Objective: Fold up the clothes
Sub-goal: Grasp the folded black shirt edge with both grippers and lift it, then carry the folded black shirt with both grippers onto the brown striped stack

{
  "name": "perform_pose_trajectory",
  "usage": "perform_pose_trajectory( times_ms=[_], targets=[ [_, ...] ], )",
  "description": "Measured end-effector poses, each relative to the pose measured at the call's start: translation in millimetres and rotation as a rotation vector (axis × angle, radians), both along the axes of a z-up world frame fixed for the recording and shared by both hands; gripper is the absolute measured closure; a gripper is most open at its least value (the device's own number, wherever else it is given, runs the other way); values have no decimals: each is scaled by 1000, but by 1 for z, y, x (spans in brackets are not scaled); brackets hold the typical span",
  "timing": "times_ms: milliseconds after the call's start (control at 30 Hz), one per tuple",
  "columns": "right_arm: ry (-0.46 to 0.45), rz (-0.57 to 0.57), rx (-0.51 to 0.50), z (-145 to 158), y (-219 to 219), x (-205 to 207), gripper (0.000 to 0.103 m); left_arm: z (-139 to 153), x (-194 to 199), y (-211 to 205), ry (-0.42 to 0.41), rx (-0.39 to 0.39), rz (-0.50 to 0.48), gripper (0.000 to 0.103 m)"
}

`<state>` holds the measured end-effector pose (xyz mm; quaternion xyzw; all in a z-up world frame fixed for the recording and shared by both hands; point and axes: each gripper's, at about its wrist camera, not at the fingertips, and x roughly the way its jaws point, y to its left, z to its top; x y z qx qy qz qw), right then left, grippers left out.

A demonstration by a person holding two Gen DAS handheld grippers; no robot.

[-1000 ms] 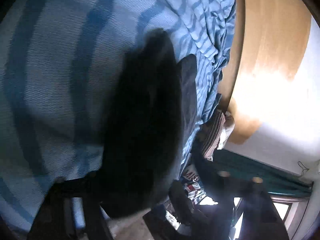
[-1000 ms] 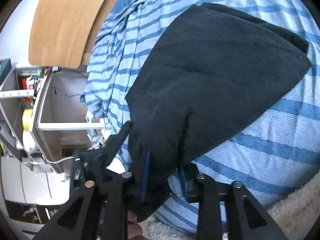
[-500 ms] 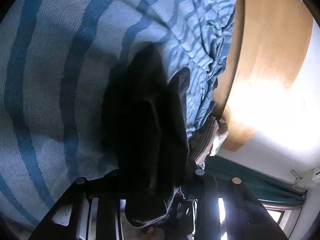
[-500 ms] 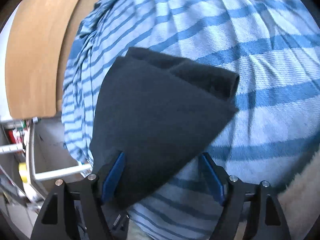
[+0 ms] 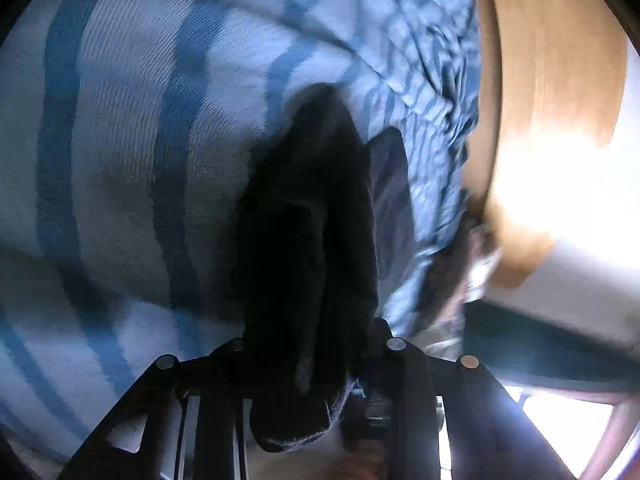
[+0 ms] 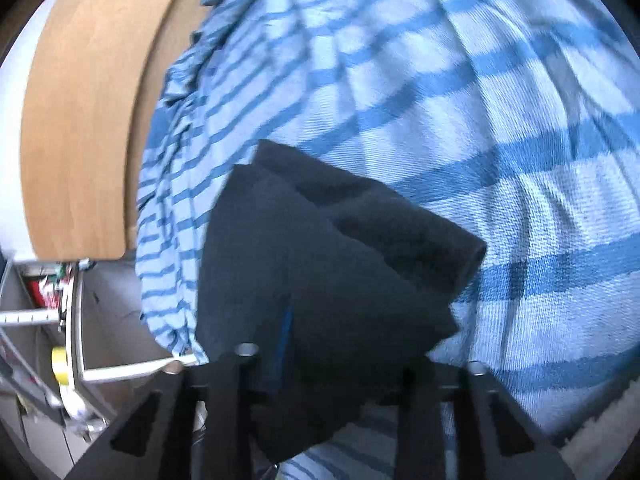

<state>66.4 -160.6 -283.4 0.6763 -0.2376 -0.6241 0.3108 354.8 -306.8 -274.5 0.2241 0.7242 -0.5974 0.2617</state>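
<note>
Cloth (image 6: 320,280), dark, folded, lies on striped bedsheet (image 6: 480,120) directly ahead of both claws. Right claw (image 6: 320,364): jaws just closing, now clamped on near edge of cloth; blue pad visible against fabric. Left claw (image 5: 312,360): jaws also closing, pinched on bunched end of same cloth. Wooden headboard (image 5: 552,120) beyond, to right of left claw.

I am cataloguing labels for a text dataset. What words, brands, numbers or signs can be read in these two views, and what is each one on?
None can be read.
Dark garment: no tag or print shows.
Striped blue sheet: pattern only.
Red items on the shelf: any print is too small and blurred.
Yellow roll: no lettering shows.
</note>
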Motion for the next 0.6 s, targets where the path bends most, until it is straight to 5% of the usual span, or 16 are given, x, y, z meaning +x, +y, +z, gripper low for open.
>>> perform_pose_trajectory(
  times_ms=[167, 300, 600],
  targets=[
    [402, 240, 172, 67, -34, 30, 81, 51, -30, 8, -185, -251, -141, 75],
    [600, 331, 218, 107, -43, 49, 81, 84, -38, 20, -239, -406, -180, 75],
    [767, 252, 154, 168, -4, 33, 81, 165, -127, 37, -240, -752, -314, 75]
  ],
)
